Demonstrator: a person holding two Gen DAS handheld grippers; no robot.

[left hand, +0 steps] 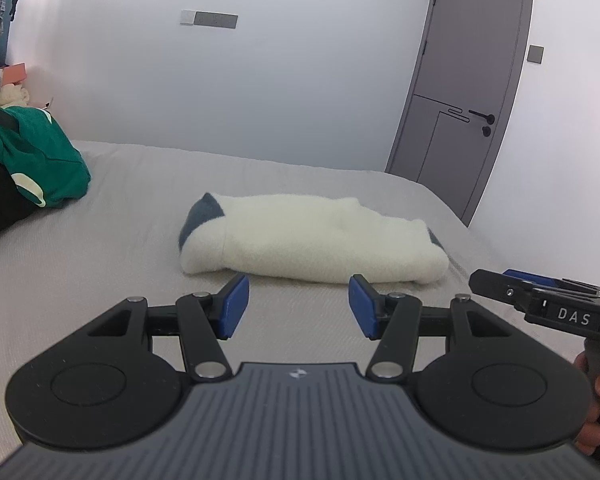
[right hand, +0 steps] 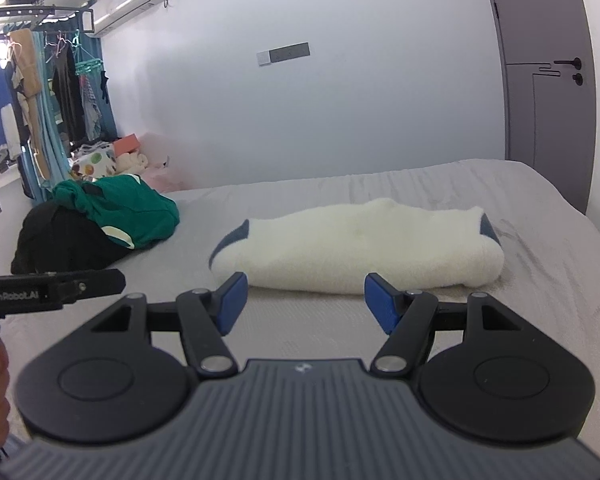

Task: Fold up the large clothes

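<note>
Altogether two spread grippers (left hand: 298, 306) (right hand: 305, 304), one folded fleece (left hand: 312, 236).

Folded fleece garment (left hand: 312, 240) on bed (left hand: 100, 280), mid-mattress, long side across both views. Left gripper (left hand: 298, 304) and right gripper (right hand: 304, 302) side by side before garment's near edge, apart from it, jaws parted, nothing between. Heap of unfolded clothes (right hand: 112, 216) on bed, left of garment, well apart. Clothes rack (right hand: 40, 80) behind heap, far left. Wall behind bed. Door (left hand: 472, 80) at right, beyond bed's far corner.
</note>
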